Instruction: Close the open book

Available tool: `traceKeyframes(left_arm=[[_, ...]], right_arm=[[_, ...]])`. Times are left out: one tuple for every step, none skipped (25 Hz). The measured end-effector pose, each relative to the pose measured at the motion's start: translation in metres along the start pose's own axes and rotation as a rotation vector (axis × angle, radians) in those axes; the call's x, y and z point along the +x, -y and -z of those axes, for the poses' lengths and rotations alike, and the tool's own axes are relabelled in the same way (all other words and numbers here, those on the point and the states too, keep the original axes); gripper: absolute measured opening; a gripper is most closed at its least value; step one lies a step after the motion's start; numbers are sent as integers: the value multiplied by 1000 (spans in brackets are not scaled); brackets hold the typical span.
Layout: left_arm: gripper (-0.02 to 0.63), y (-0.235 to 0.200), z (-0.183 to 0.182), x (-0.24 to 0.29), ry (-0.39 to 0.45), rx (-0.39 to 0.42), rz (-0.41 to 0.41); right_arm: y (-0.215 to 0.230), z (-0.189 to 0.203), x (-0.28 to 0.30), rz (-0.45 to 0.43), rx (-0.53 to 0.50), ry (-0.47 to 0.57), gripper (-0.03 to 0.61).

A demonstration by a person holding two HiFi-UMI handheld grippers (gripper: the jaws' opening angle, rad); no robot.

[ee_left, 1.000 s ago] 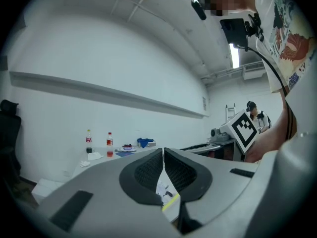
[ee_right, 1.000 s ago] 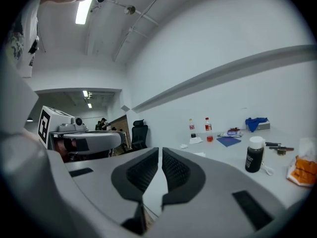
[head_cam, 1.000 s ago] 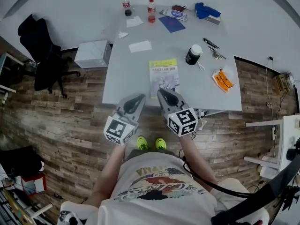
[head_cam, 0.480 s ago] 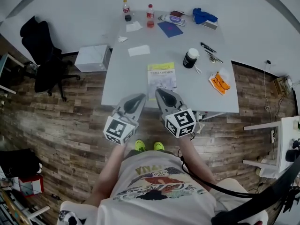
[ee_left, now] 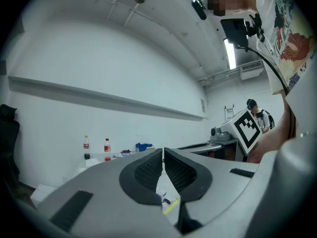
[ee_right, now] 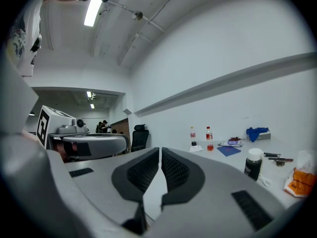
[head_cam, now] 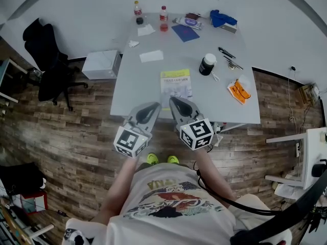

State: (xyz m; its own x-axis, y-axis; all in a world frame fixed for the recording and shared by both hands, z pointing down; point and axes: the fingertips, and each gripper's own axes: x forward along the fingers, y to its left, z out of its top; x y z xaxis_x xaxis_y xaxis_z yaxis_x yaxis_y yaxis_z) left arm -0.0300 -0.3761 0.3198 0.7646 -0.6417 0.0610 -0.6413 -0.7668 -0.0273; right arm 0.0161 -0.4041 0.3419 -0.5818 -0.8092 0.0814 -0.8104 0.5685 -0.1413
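**Book flat on the grey surface, both jaws shut and empty**

The thin book with a yellow-green band across its pale printed cover point(head_cam: 176, 81) lies flat near the front edge of the pale grey surface point(head_cam: 140, 86), cover up and looking closed. Nothing touches it.

Just short of that front edge, the right gripper point(head_cam: 174, 100) points at the book's near end. Its jaws are pressed together with nothing between them, as the right gripper view point(ee_right: 160, 155) shows. The left gripper point(head_cam: 154, 106) sits beside it, left of the book. Its jaws are likewise together and empty in the left gripper view point(ee_left: 163, 155).

Right of the book stands a black jar with a white lid point(head_cam: 207, 64), and further right lies an orange packet point(head_cam: 239, 90). A white paper slip point(head_cam: 152, 55) lies beyond the book. Along the far edge are two clear bottles with red caps point(head_cam: 164, 14), a dark blue notebook point(head_cam: 185, 32) and a blue cloth point(head_cam: 223, 18).

On the wood-plank floor to the left stand a white box point(head_cam: 101, 64) and a black office chair point(head_cam: 48, 65).
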Motion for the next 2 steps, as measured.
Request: traceKeyframes(left_arm=[[15, 0, 1, 1, -1, 0, 0], [15, -1, 1, 2, -2, 0, 0]], right_arm=[[1, 0, 0, 0, 0, 0, 31], [1, 1, 0, 0, 0, -1, 31]])
